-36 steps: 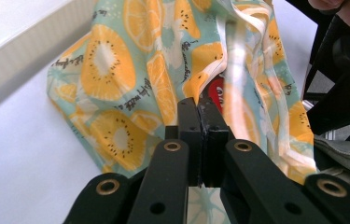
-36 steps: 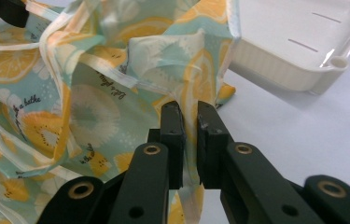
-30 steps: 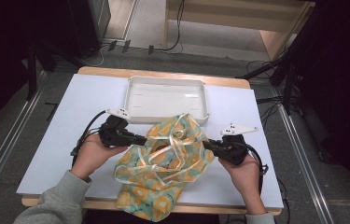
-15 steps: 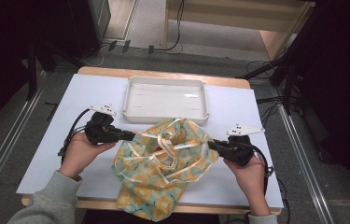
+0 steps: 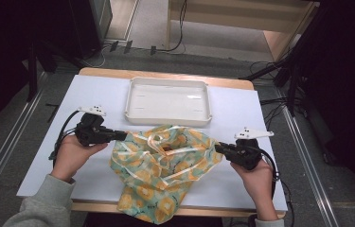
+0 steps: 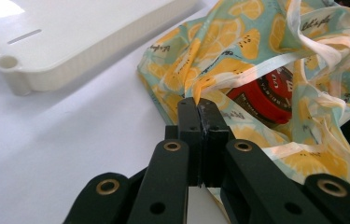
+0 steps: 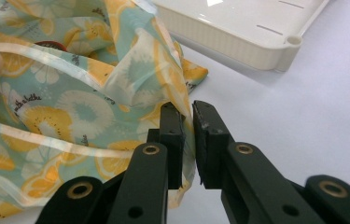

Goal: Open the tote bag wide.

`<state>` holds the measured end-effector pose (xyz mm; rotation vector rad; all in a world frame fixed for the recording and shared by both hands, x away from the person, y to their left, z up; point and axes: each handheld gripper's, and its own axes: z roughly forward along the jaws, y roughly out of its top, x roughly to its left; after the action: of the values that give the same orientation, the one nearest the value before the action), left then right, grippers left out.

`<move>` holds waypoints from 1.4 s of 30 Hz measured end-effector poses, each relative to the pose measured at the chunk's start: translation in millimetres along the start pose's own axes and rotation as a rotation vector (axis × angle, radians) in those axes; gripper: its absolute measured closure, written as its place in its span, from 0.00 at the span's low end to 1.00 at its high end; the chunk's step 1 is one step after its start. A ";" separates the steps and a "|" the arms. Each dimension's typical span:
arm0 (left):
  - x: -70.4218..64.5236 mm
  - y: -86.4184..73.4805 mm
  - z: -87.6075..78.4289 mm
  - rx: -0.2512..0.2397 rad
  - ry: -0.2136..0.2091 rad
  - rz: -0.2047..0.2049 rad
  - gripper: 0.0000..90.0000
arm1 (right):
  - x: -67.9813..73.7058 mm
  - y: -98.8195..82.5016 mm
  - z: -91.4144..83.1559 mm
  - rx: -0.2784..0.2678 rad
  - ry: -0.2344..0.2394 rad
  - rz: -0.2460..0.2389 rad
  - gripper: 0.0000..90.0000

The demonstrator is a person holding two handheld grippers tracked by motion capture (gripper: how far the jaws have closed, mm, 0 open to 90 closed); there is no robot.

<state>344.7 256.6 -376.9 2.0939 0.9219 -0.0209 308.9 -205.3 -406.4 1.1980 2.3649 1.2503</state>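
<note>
A teal bag printed with orange lemon slices (image 5: 165,172) lies on the white table, its lower end hanging over the near edge. My left gripper (image 5: 124,136) is shut on the bag's left rim, where the jaws meet on the fabric (image 6: 199,105). My right gripper (image 5: 217,147) pinches the right rim, a fold of fabric caught between its pads (image 7: 187,112). Both grips hold the mouth stretched wide. Inside it lies a red round lid with lettering (image 6: 261,95), partly covered by fabric.
A shallow white tray (image 5: 168,120) stands just behind the bag at the table's middle back, close to both grippers (image 6: 93,46) (image 7: 238,46). Bare white tabletop (image 5: 47,165) spreads left and right of the bag. Cables trail from both grippers.
My left gripper has pulled leftward with the bag's rim, and the mouth has spread wider and flatter. The right gripper has barely shifted.
</note>
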 end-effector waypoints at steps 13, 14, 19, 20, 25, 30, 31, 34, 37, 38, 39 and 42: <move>17.3 -13.0 -8.3 -0.002 0.028 -0.045 1.00 | -3.0 -5.6 -2.2 0.009 0.000 0.005 0.93; 19.1 -14.3 -8.3 -0.005 0.032 -0.050 1.00 | -3.3 -6.0 -2.2 0.011 0.000 0.007 0.93; 31.2 -20.9 -7.9 -0.005 0.040 -0.077 1.00 | -5.2 -8.1 -0.6 0.025 -0.004 0.016 0.93; 33.1 -22.1 -7.1 -0.007 0.036 -0.086 1.00 | -6.2 -8.6 0.3 0.027 -0.007 0.015 0.93; 35.1 -24.2 -1.3 0.008 0.021 -0.094 0.97 | -4.7 -9.0 4.6 0.044 0.010 0.021 0.91; 31.9 -22.0 -2.4 0.002 0.013 -0.084 0.87 | -1.3 -7.1 4.3 0.043 0.026 0.001 0.83; 31.2 -21.0 -3.2 -0.002 0.008 -0.082 0.84 | -1.0 -6.4 3.2 0.037 0.025 -0.002 0.80; 26.4 -16.6 -6.7 -0.007 0.010 -0.063 0.73 | 1.0 -3.2 -0.8 0.019 0.036 -0.003 0.72; 18.9 -10.9 -10.8 -0.014 0.005 -0.045 0.63 | 4.3 0.7 -6.5 -0.002 0.037 -0.006 0.68; 16.2 -9.0 -11.9 -0.016 0.005 -0.039 0.61 | 5.4 2.3 -8.7 -0.007 0.038 -0.011 0.68; 13.8 -7.5 -12.6 -0.016 0.001 -0.037 0.59 | 7.1 4.0 -10.7 -0.015 0.037 -0.016 0.67; 1.2 0.0 -12.5 -0.011 -0.017 -0.002 0.55 | 12.3 9.8 -14.8 -0.028 0.041 -0.028 0.67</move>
<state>341.9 266.1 -369.1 2.0794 0.9118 -0.0350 298.9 -202.0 -387.6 1.1379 2.3763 1.3069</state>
